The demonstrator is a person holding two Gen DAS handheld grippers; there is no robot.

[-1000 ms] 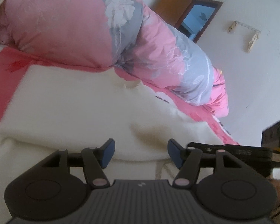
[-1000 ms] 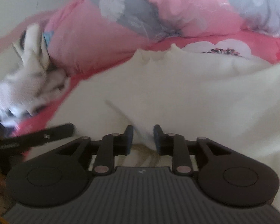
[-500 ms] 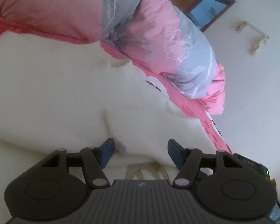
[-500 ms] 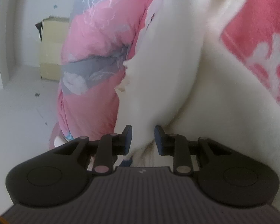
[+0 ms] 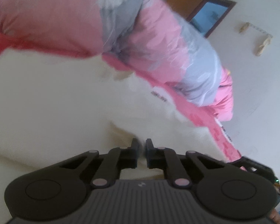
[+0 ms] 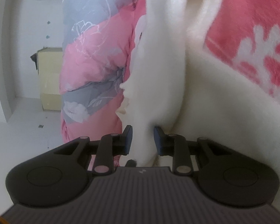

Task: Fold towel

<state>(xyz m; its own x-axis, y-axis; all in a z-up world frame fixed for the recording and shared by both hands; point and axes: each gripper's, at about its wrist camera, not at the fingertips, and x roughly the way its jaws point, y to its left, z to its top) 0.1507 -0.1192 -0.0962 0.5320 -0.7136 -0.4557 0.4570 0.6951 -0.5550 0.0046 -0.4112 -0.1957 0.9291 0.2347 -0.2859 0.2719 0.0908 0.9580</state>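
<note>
A cream towel lies spread over a bed with a pink sheet. In the left wrist view my left gripper sits at the towel's near edge, its fingers drawn together on a raised ridge of the cloth. The right wrist view is rolled onto its side. There my right gripper is shut on a thick fold of the towel, which runs up from between the pads and loops over at the top. The right gripper's body shows at the right edge of the left wrist view.
A rolled pink and grey floral duvet lies along the far side of the towel, also in the right view. The red patterned sheet lies beside the fold. A cardboard box stands by the wall, and a wooden door is beyond the bed.
My left gripper slid forward over the towel and its jaws went from wide open to shut on a ridge of cloth. The right gripper rolled sideways, still holding its fold.
</note>
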